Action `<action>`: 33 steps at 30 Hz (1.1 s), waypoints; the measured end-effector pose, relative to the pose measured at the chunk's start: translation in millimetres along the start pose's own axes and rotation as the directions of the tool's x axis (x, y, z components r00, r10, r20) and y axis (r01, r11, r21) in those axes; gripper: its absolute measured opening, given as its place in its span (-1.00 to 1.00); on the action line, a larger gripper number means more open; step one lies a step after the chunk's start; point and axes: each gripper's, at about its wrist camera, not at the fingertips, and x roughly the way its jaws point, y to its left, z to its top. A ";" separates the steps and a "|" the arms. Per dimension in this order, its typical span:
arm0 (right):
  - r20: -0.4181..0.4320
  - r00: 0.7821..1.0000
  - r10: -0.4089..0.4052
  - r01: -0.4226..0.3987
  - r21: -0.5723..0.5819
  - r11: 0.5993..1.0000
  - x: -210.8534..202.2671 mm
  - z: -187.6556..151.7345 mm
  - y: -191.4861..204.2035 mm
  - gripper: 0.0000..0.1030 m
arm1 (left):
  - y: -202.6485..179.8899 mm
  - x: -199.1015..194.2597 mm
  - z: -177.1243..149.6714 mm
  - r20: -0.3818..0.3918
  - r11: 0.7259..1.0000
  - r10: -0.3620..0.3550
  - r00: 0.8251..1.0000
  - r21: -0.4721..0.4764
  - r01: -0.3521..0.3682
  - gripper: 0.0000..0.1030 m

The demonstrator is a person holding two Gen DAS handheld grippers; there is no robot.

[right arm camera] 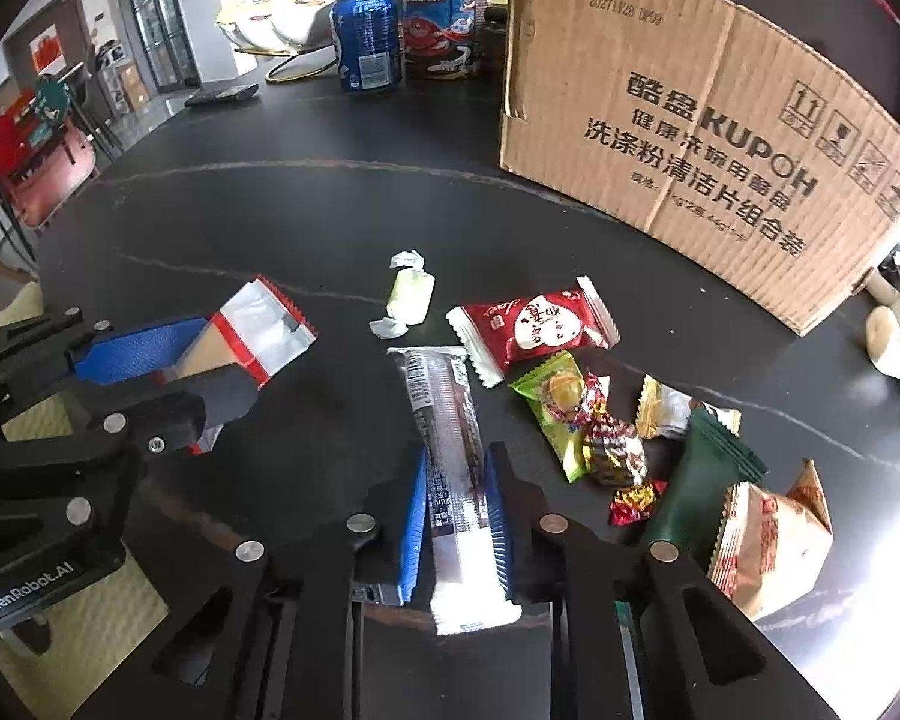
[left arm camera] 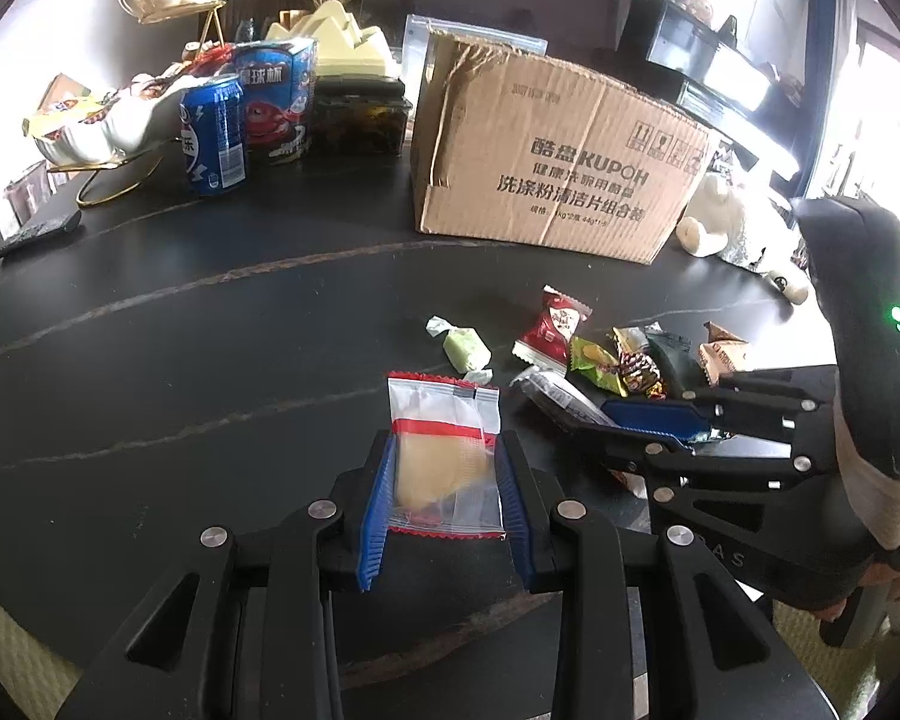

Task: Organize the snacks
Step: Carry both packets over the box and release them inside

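Note:
My left gripper (left arm camera: pixel 444 450) is shut on a clear packet with red edges and a yellow cake inside (left arm camera: pixel 444 456), low over the black table; the packet also shows in the right wrist view (right arm camera: pixel 252 333). My right gripper (right arm camera: pixel 453 474) is shut on a long silver-black snack bar (right arm camera: pixel 444 420), which also shows in the left wrist view (left arm camera: pixel 558 399). Loose snacks lie beside it: a pale green candy (right arm camera: pixel 411 294), a red packet (right arm camera: pixel 534 327), a green packet (right arm camera: pixel 555 405), a foil candy (right arm camera: pixel 615 450), a dark green packet (right arm camera: pixel 699 480) and a tan packet (right arm camera: pixel 768 534).
An open cardboard box (left arm camera: pixel 546 156) stands behind the snacks on the black table (left arm camera: pixel 180 360). A blue can (left arm camera: pixel 213 135), a snack cup (left arm camera: pixel 279 102) and a white dish on a gold stand (left arm camera: pixel 114 126) are at the far left. A remote (left arm camera: pixel 39 234) lies near the left edge.

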 end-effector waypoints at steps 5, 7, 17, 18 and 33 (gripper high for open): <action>0.044 0.999 0.008 -0.012 0.080 0.997 -14.3 -9.5 -4.4 -0.64 | -2.2 -5.3 0.4 0.013 1.000 -0.003 1.000 0.010 0.003 -0.36; 0.063 0.998 0.015 -0.021 0.102 0.995 -20.7 -12.2 -4.9 -0.64 | -3.8 -6.9 1.2 0.016 1.000 -0.004 1.000 0.015 0.004 -0.36; 0.203 0.979 -0.013 -0.028 0.199 0.980 -65.7 -10.7 -18.9 -0.64 | -19.1 -31.6 24.9 0.071 0.998 -0.037 0.997 0.047 0.034 -0.36; 0.222 0.975 -0.023 -0.025 0.208 0.978 -72.7 -8.5 -21.5 -0.64 | -20.6 -35.2 30.4 0.074 0.998 -0.051 0.996 0.050 0.047 -0.36; 0.413 0.902 -0.124 0.005 0.277 0.961 -141.8 36.5 -51.8 -0.64 | -45.6 -73.4 107.0 0.221 0.990 -0.069 0.973 0.137 0.039 -0.36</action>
